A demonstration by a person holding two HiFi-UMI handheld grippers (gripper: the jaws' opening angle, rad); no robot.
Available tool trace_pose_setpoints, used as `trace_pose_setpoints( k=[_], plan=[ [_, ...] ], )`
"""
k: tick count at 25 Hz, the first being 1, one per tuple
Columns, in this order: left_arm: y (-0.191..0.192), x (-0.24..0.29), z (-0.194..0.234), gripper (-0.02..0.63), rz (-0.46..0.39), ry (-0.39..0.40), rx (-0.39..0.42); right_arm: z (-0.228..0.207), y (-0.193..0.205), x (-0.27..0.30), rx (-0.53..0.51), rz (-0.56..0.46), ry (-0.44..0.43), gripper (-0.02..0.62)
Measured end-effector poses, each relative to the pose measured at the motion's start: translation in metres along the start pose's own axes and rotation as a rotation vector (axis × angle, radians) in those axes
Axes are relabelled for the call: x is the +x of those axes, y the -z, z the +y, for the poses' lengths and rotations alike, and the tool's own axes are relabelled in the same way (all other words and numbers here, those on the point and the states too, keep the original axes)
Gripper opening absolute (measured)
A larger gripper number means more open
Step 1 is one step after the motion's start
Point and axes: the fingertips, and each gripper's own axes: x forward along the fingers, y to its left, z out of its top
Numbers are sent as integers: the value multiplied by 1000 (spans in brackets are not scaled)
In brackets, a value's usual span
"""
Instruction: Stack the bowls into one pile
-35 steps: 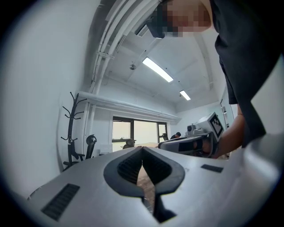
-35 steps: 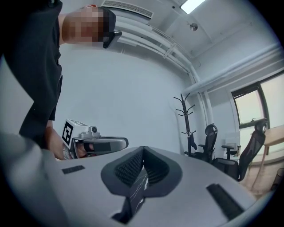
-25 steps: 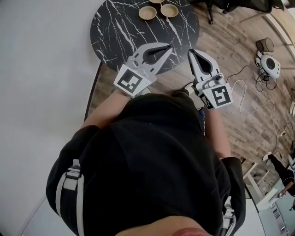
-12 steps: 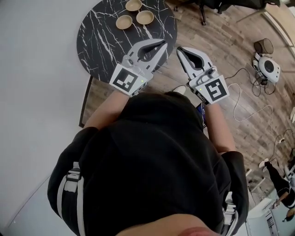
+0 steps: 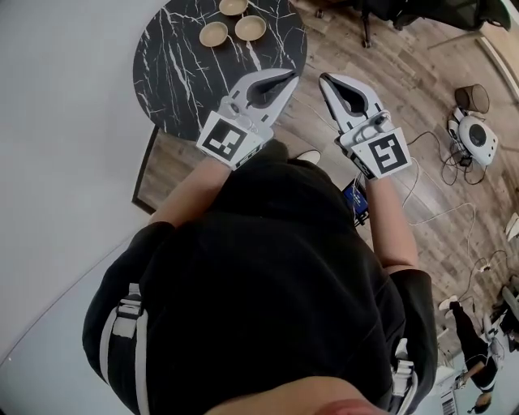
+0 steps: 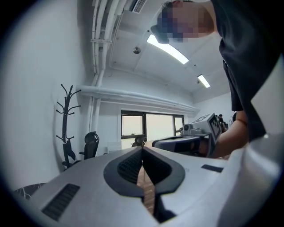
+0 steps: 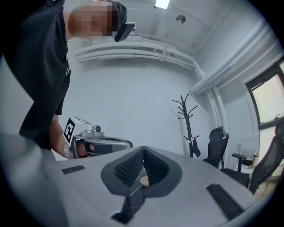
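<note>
Three tan bowls stand apart on the round black marble table (image 5: 174, 65): one at the left (image 5: 214, 33), one at the right (image 5: 250, 27), one behind them at the frame's top (image 5: 233, 6). My left gripper (image 5: 291, 74) hovers by the table's near right edge, shut and empty. My right gripper (image 5: 323, 79) is just to its right over the wooden floor, shut and empty. Both point toward the table and are well short of the bowls. One bowl (image 7: 144, 181) shows small through the gap below the right jaws. The left gripper view shows no bowl.
Wooden floor (image 5: 405, 89) lies right of the table, with cables (image 5: 442, 174), a white round device (image 5: 475, 134) and a dark bin (image 5: 472, 97). A white wall (image 5: 65, 121) runs along the left. A coat stand (image 7: 187, 124) and office chairs (image 7: 218, 142) stand farther off.
Both grippers have travelled with the person, side by side and still shut. In the head view the table and bowls have slid left, and the third bowl has come into view.
</note>
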Motion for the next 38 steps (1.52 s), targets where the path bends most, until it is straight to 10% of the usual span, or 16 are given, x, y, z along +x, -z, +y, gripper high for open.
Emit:
trace_pose_setpoints(
  k=[38],
  plan=[
    [48,-21,232,6,-51,-507,-160,-65,78,253,-4,285,-474,-8]
  ],
)
